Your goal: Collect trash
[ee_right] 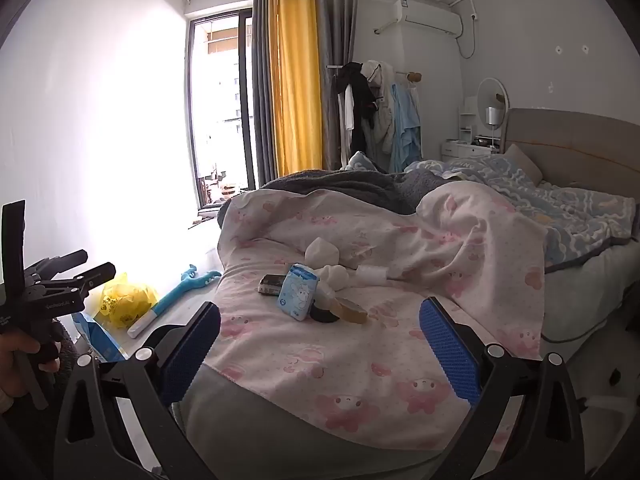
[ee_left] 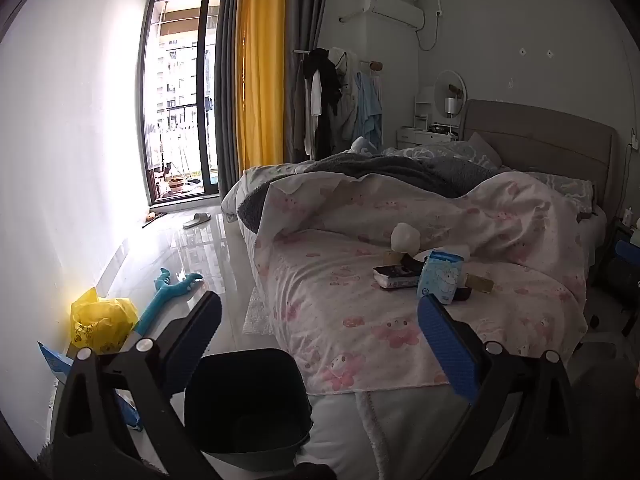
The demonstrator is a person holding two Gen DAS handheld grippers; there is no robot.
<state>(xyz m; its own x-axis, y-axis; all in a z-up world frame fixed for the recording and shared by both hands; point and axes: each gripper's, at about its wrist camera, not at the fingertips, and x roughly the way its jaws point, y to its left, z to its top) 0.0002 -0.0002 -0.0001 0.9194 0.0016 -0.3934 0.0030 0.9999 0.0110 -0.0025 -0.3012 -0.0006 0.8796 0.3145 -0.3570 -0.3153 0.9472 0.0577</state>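
A: Both grippers, left gripper (ee_left: 318,312) and right gripper (ee_right: 320,322), spread wide, empty. Trash pile (ee_right: 316,292) sits mid-bed (ee_right: 360,360).

B: Bin (ee_left: 248,396) waits below. I'd take 1 piece, the tissue pack (ee_right: 298,294), squarely.

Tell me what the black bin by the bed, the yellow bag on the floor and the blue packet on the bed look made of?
Black bin: probably rigid plastic, smooth matte walls holding a firm shape.
Yellow bag: thin plastic film, crinkled, glossy, light glowing through it.
Blue packet: soft printed plastic wrap, likely a tissue pack; slightly puffy with a faint sheen.
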